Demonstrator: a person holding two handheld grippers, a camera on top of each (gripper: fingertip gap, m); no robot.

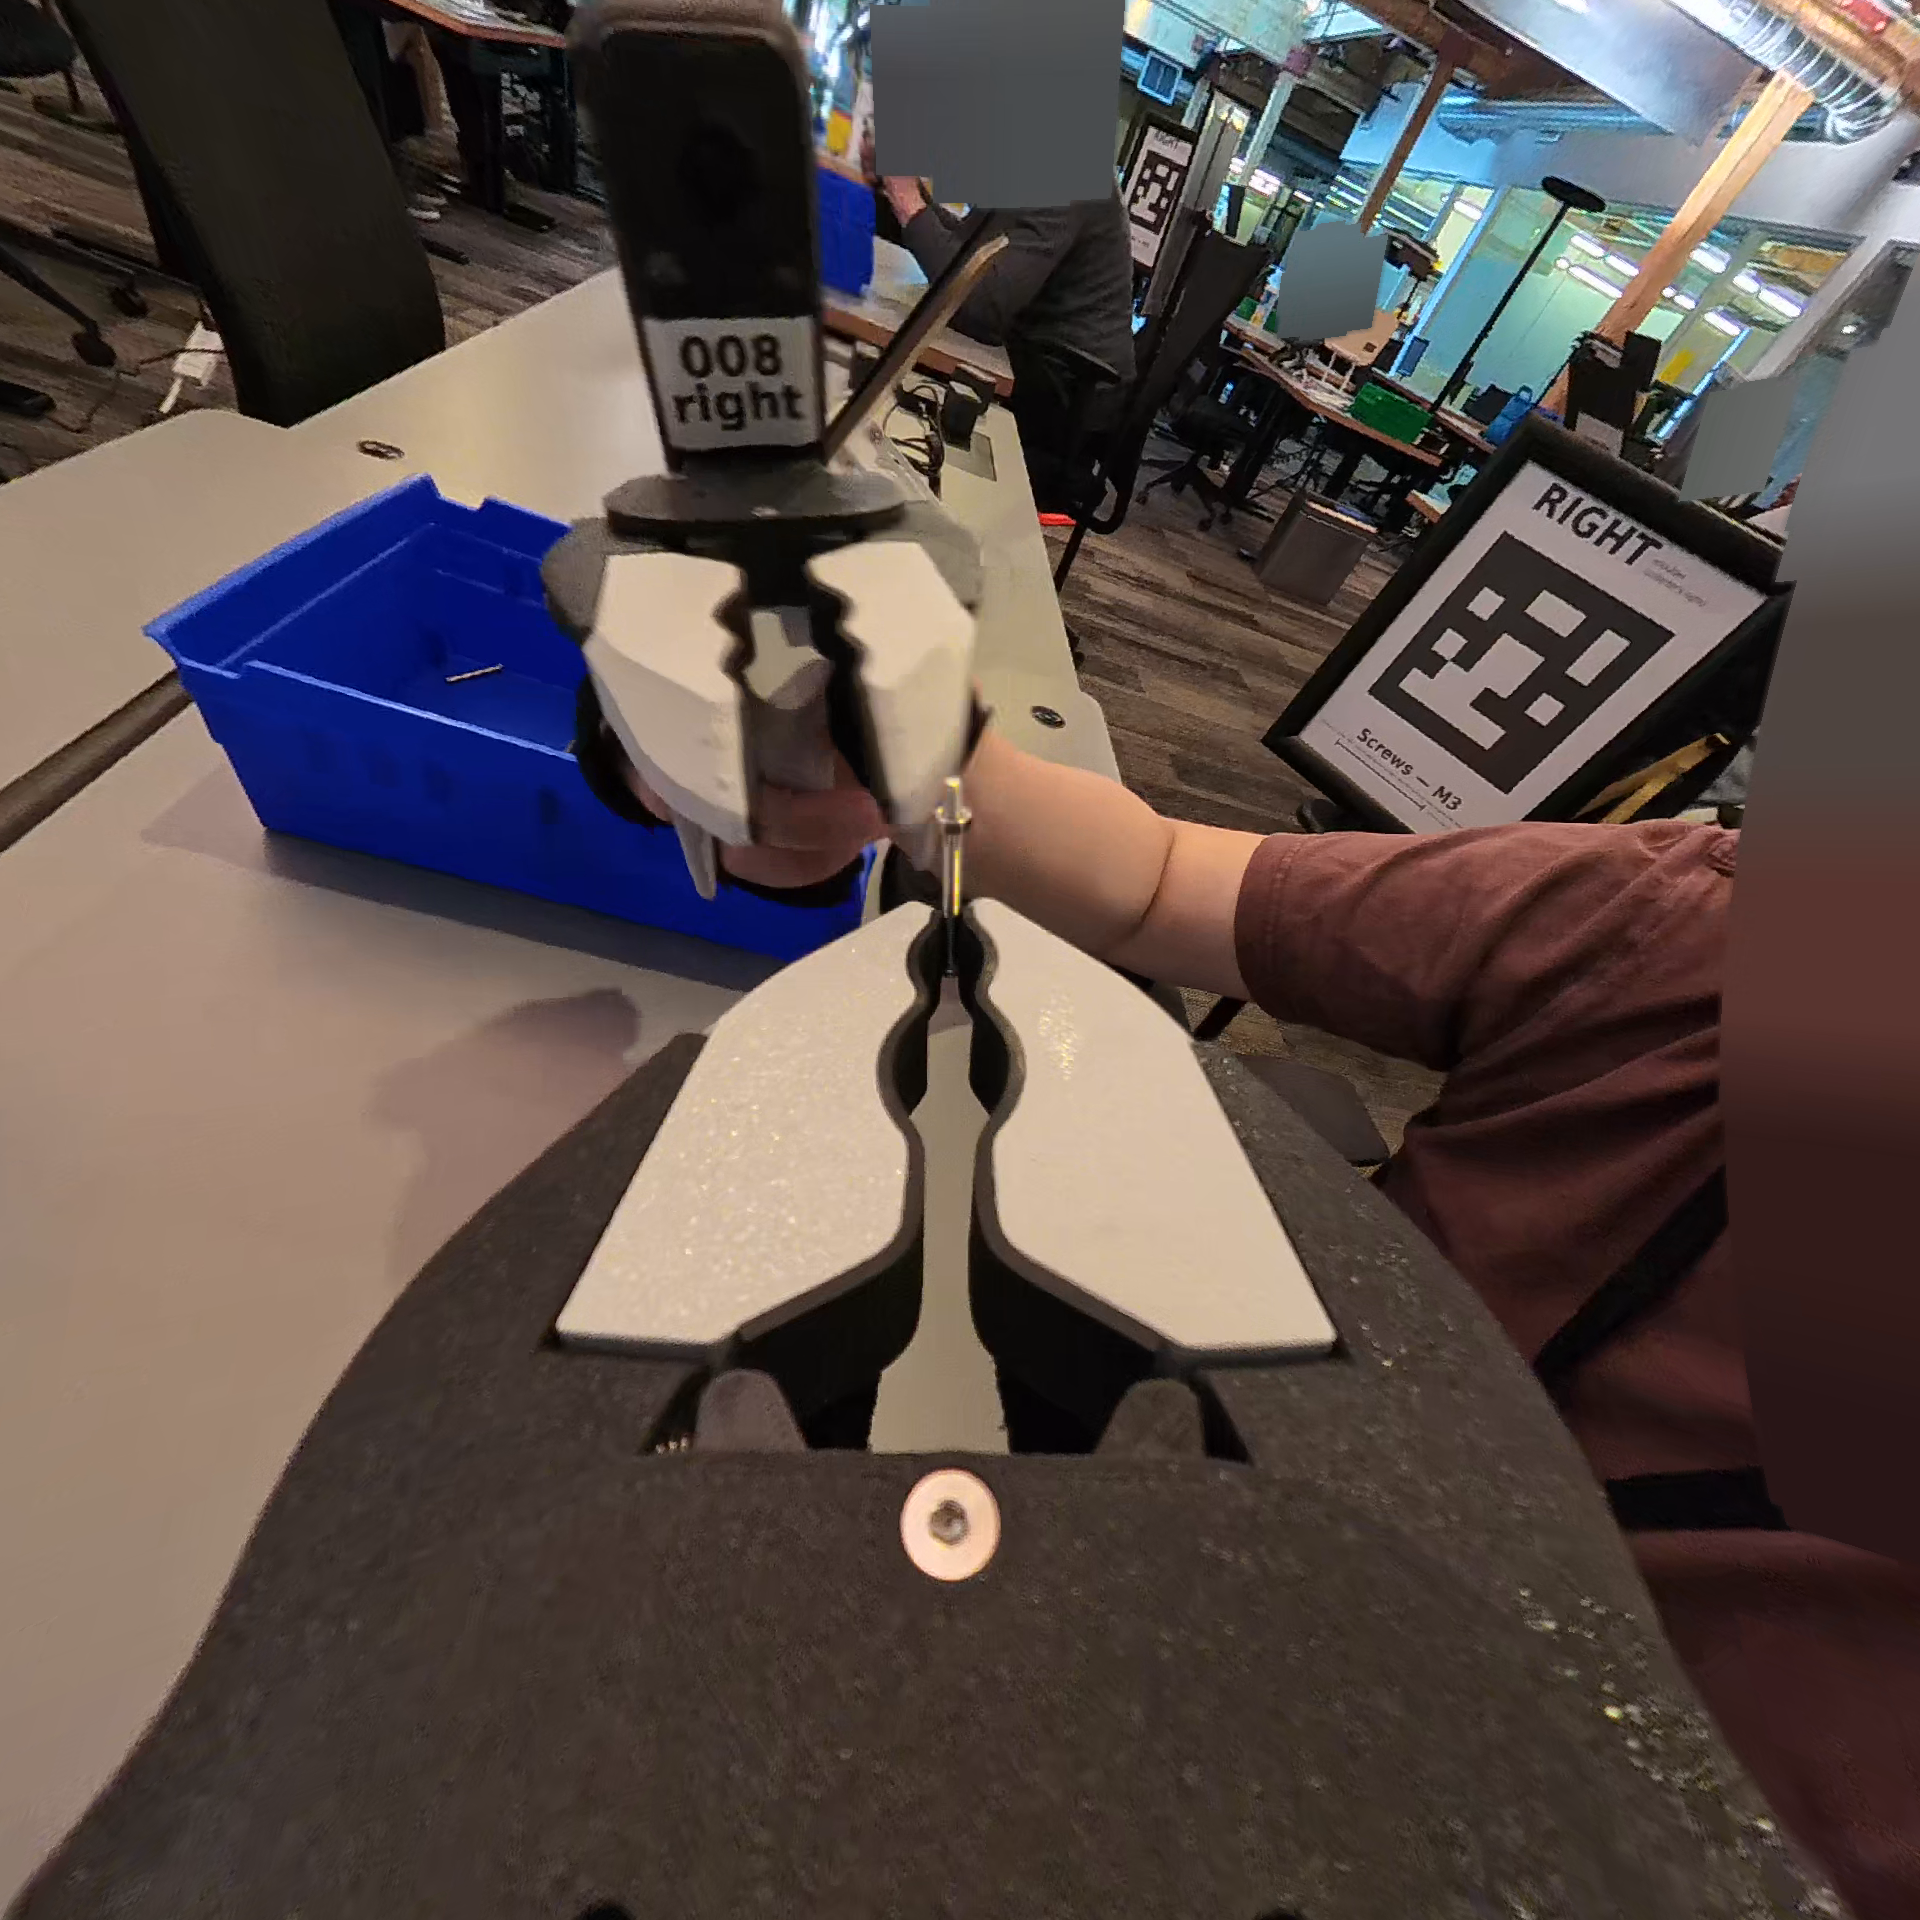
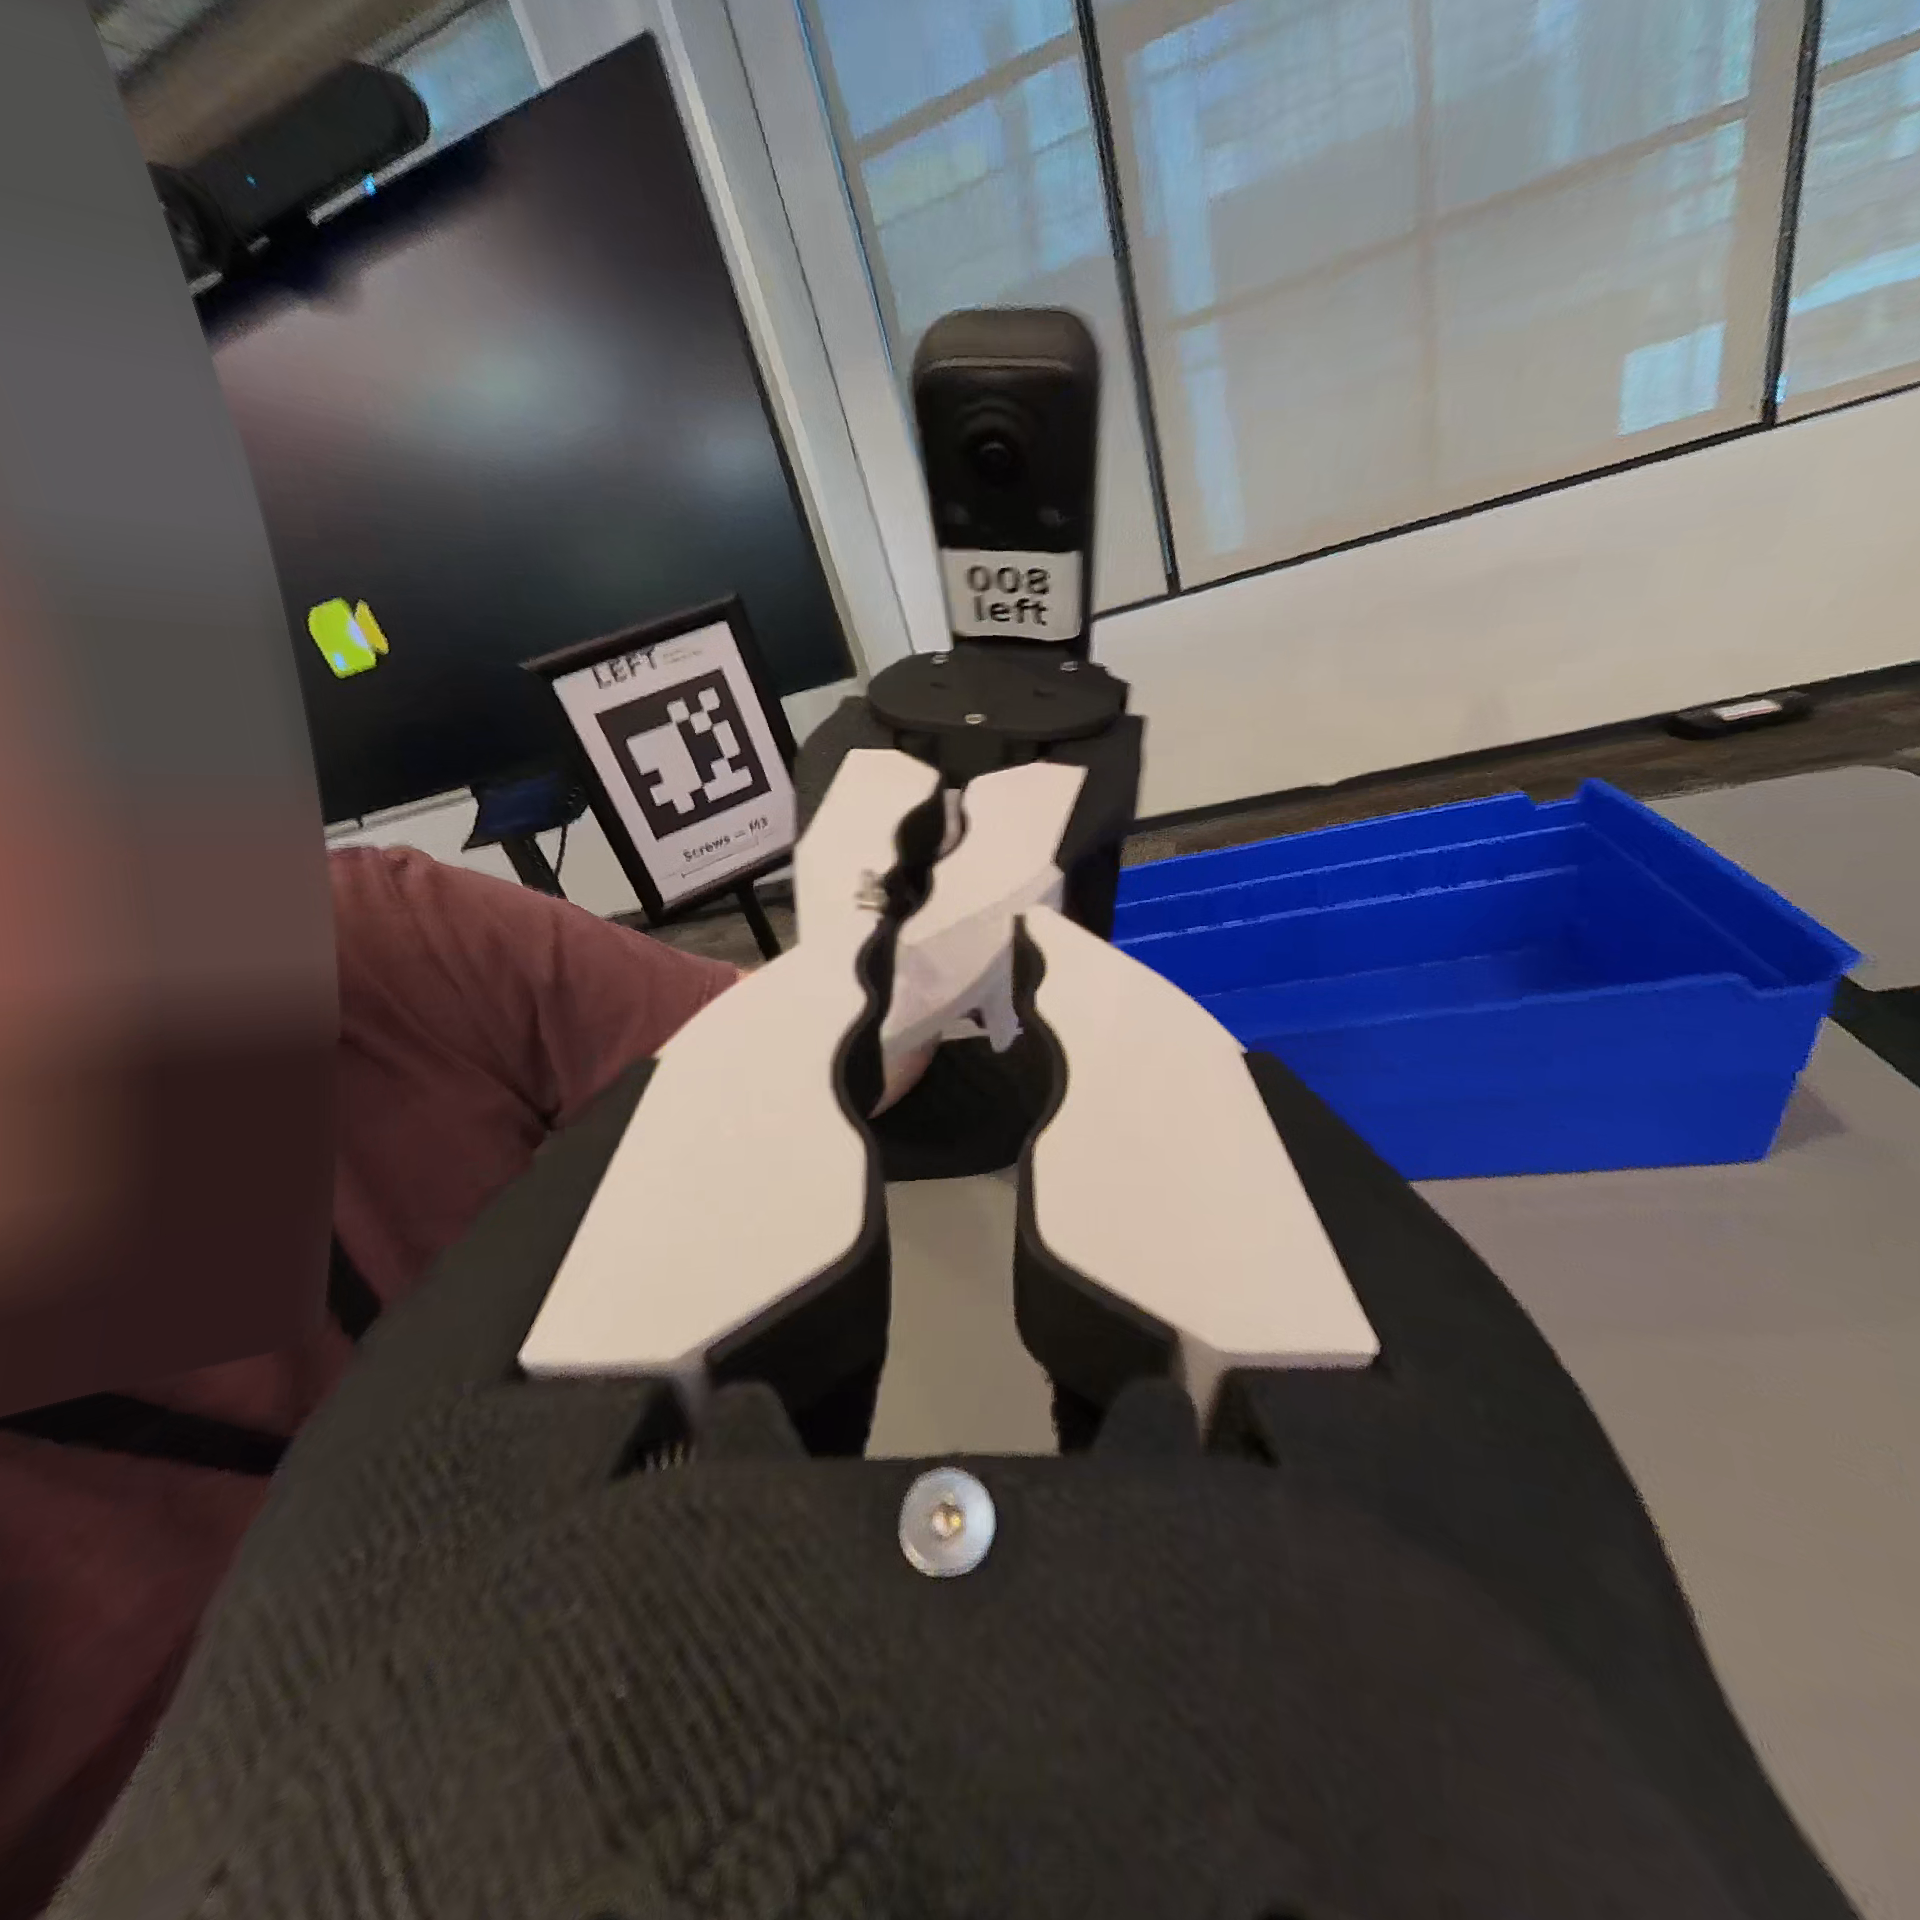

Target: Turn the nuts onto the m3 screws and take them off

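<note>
Inspector: Left tongs are clamping the screw upright at their tips, above the tabletop.

Clerk: Right tongs?

Inspector: Standing open, one tip touching the screw's top. Another screw is lying in the blue bin.

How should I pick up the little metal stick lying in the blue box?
Pinch the thin screw across the middle of its shaft, coming straight down from above. It lies flat on the floor of the blue bin, whose walls would probably block a sideways approach, so straddle it crosswise to its length.
</note>
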